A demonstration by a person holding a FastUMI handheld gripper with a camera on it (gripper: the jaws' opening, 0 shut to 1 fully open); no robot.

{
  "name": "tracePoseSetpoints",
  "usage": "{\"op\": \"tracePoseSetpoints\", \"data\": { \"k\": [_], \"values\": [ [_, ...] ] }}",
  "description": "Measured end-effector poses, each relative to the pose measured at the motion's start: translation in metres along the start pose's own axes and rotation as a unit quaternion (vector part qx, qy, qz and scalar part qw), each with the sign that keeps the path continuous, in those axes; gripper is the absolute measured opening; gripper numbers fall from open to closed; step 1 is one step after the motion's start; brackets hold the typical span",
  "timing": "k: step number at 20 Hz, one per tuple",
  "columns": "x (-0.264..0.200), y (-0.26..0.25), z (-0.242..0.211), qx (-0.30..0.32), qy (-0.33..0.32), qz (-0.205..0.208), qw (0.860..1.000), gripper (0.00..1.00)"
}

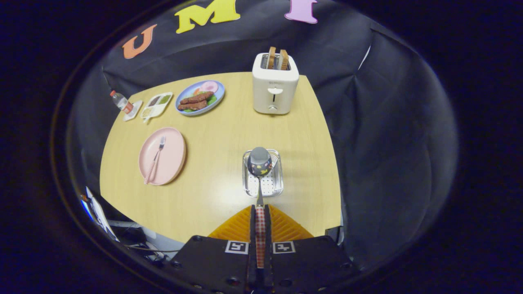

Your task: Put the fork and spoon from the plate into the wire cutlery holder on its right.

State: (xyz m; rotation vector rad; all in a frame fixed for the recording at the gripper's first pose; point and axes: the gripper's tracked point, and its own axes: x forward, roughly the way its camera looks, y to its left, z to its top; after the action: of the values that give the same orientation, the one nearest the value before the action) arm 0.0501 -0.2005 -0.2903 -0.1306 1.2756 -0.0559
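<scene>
Round pink plate [171, 163] w/ a checked-handle metal fork [155, 160] lying on it, tines pointing away toward the booth wall; the wire cutlery holder [264, 175] sits well to its right on the pale wood table [220, 134]. The gripper [260, 212] is clamped on the checked handle of the metal spoon [259, 163], long axis running straight ahead along the fingers, bowl forward over the holder. Beyond: white toaster [274, 83] w/ two bread slices in its slots, blue plate [200, 98] w/ food.

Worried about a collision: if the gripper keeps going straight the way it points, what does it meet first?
Likely the holder: the gripper, shut on the spoon, points at it, bowl leading. Height above it is unclear; the toaster lies beyond.
</scene>
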Motion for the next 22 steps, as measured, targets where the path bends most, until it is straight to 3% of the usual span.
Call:
{"op": "tracePoseSetpoints", "data": {
  "k": [8,16,22],
  "values": [
    [0.029,-0.001,0.0,0.006,0.103,0.002,0.995,0.07],
    [0.061,0.011,0.01,-0.011,0.198,0.004,0.98,0.09],
    [0.079,0.009,0.032,-0.006,0.182,-0.009,0.983,0.09]
  ]
}}
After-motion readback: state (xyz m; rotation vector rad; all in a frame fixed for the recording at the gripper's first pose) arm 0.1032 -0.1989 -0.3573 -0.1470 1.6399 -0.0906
